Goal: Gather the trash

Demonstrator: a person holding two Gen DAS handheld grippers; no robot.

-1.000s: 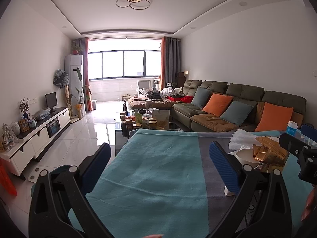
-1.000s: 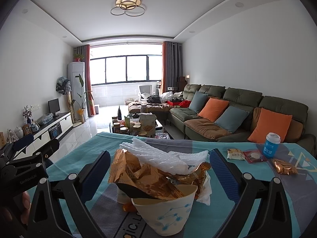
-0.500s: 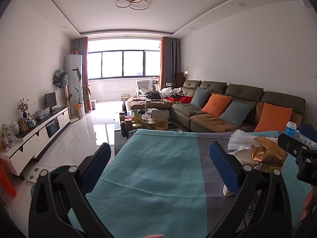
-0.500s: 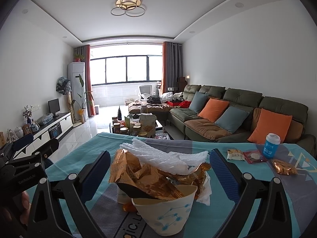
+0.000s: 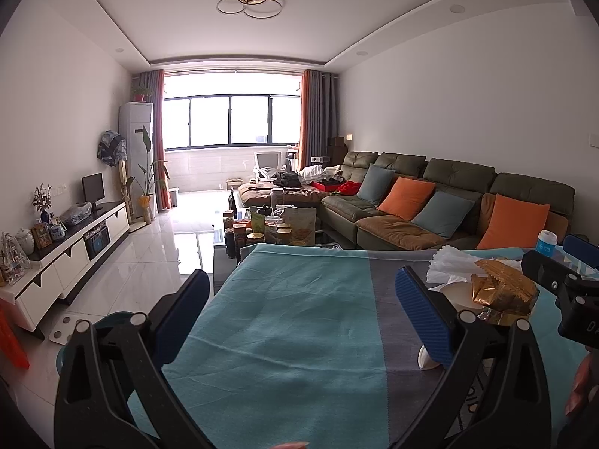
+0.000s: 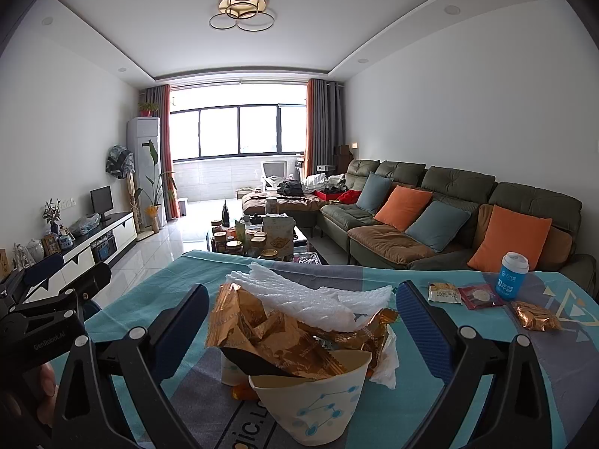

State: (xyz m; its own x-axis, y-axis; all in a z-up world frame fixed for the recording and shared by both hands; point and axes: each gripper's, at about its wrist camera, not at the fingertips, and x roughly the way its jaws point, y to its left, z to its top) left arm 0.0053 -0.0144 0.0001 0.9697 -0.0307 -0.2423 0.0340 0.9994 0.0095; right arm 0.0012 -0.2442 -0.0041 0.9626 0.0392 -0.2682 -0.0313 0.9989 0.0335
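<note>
Trash is heaped in your paper cup (image 6: 318, 408), which stands on the grey band of the tablecloth (image 6: 430, 411) near the tabletop's near edge: crumpled gold wrappers (image 6: 284, 336), a white foam sheet (image 6: 299, 295) lying across them toward the far edge, and a white plastic scrap (image 6: 385, 359) hanging over the cup's right side. Your right gripper (image 6: 299, 325) has its jaws spread wide, one blue pad on each side of the heap, touching neither cup nor wrappers as far as the view shows. Further right, toward the tabletop's far right corner, more pieces lie flat and apart from each other: a beige snack packet (image 6: 443, 292), a dark red packet (image 6: 479, 295) just beside it, a loose gold wrapper (image 6: 535, 316), and a blue and white cup with a lid (image 6: 513, 275) standing upright behind them. Your left gripper (image 5: 299, 310) is also wide open and holds nothing; it hangs over the teal stretch of cloth (image 5: 292, 318) to the left of the cup, where the surface is bare right out to the far edge and the left edge. Beyond the far edge stands a crowded coffee table (image 6: 258, 239), and the sofa (image 6: 449, 202) runs along the right side.
</note>
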